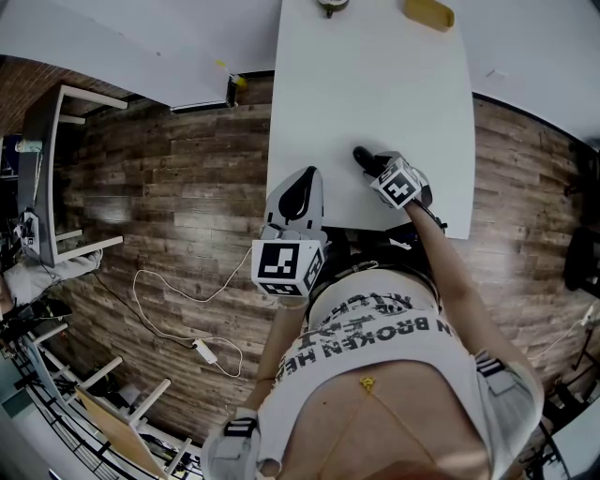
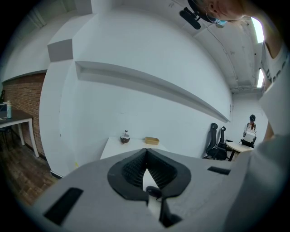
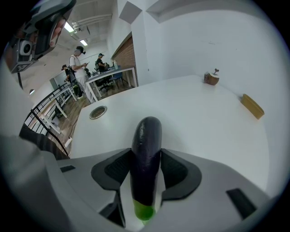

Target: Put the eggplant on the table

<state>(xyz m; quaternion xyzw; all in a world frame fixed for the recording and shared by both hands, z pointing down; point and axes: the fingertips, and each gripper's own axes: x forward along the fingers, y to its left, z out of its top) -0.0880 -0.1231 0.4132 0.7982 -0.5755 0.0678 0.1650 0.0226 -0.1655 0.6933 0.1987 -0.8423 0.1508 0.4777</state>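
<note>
At the near edge of the white table, your right gripper has hold of the eggplant. In the right gripper view the jaws stand wide, and both dark pads press on the sides of the purple eggplant. Its green stem end lies deep between the jaws, toward 6 o'clock. Its rounded end sticks out past the tips toward 12 o'clock, over the table top. I cannot tell if this end touches the table.

Your left gripper is at 9 o'clock from the right one, well apart from it, at the table's near corner. In the left gripper view its jaw tips meet, and nothing is between them.

On the far end of the table, at 12 o'clock in the head view, you have a small brown round object and a flat yellow object at 3 o'clock of it. A white cable lies on the wooden floor at 8 o'clock.
</note>
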